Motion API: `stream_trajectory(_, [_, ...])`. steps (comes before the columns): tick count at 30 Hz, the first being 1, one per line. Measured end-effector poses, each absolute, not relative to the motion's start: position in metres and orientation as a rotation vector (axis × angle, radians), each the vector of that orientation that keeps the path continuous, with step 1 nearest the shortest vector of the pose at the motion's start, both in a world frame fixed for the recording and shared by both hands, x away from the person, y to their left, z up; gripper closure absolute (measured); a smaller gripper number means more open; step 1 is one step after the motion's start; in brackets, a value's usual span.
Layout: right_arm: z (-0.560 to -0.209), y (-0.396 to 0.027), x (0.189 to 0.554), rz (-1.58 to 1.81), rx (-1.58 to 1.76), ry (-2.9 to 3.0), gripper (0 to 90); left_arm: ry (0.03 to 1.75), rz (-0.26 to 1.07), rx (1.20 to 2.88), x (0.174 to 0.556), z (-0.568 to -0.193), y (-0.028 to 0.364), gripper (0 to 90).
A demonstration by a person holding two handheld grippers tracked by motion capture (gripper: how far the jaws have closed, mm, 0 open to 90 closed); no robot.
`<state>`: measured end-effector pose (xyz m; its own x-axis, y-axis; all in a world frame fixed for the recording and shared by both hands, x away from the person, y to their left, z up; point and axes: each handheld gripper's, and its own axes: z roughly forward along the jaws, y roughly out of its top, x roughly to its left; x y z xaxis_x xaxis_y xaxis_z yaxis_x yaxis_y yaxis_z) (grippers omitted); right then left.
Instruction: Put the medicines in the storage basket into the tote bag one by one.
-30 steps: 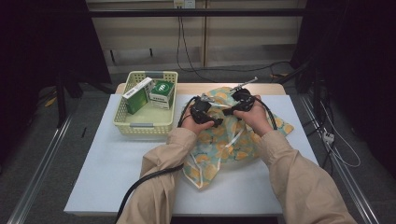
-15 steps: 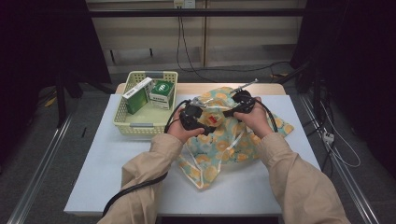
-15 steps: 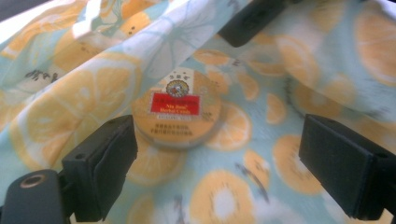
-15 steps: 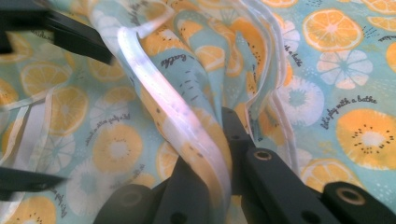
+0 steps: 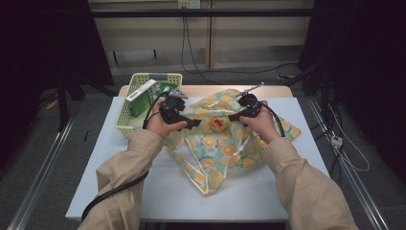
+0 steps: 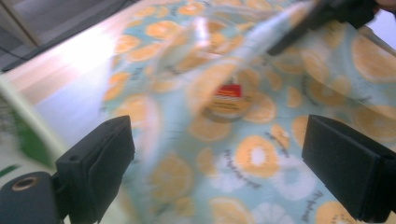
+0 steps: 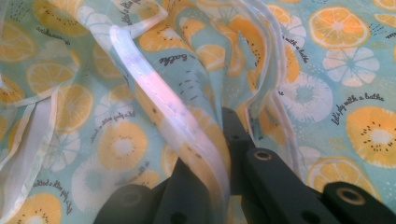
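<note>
White tabletop [image 5: 143, 191], high view: a person in tan sleeves reaches in from the near edge with a gripper in each hand.

Bag [image 5: 225, 148]: a translucent plastic bag printed with orange slices and white flowers on pale blue. It lies crumpled across the middle of the tabletop and spreads toward the right edge. Its white handles trail toward the near edge. In the right gripper view the print carries small black lettering, and a clear folded rim [image 7: 177, 121] of the bag runs between the jaws.

Basket [image 5: 125, 115]: pale yellow plastic lattice, at the far left corner of the tabletop, just beside the bag. It holds a green and white box [image 5: 140, 97] standing on edge, with a second green pack behind it.

Left gripper [image 5: 191, 123]: held over the left part of the bag, near the basket. In the left gripper view its jaws stand wide apart with nothing between them, above the printed plastic.

Right gripper [image 5: 233, 116]: over the far middle of the bag, jaws closed on the bag's rim.

Small item [image 5: 218, 123]: red and yellow, round in the left gripper view [image 6: 229, 100], seen blurred through the plastic between the two grippers; its kind cannot be told.
</note>
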<state>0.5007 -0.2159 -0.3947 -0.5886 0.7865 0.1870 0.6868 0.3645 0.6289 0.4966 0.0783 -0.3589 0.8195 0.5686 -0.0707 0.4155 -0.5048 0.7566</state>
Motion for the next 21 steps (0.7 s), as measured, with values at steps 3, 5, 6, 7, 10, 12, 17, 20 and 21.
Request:
stream_trajectory(3, [-0.394,-0.216,0.500,1.030,1.341,2.476,90.0,0.741,0.260,2.165,0.504,-0.353,0.088,8.5])
stream_trajectory(5, [-0.393,-0.217,0.500,1.033,1.340,2.474,90.0,0.754,0.282,2.159,0.509,-0.349,0.095,8.4])
stream_trajectory(6, [-0.393,-0.217,0.500,1.035,1.339,2.473,90.0,0.763,0.286,2.158,0.512,-0.348,0.097,8.3])
stream_trajectory(7, [-0.392,-0.217,0.499,1.031,1.336,2.475,90.0,0.769,0.295,2.156,0.514,-0.347,0.100,8.2])
stream_trajectory(10, [-0.390,-0.218,0.498,1.028,1.334,2.472,90.0,0.801,0.322,2.156,0.524,-0.347,0.109,8.2])
stream_trajectory(12, [-0.388,-0.218,0.497,1.038,1.336,2.467,90.0,0.838,0.332,2.146,0.530,-0.349,0.114,7.4])
stream_trajectory(17, [-0.388,-0.219,0.496,1.036,1.335,2.472,90.0,0.898,0.363,2.121,0.546,-0.354,0.128,7.2])
stream_trajectory(20, [-0.387,-0.219,0.496,1.042,1.331,2.476,90.0,0.934,0.395,2.128,0.556,-0.359,0.136,6.6])
stream_trajectory(21, [-0.387,-0.219,0.496,1.043,1.329,2.476,90.0,0.947,0.406,2.136,0.560,-0.362,0.138,6.6])
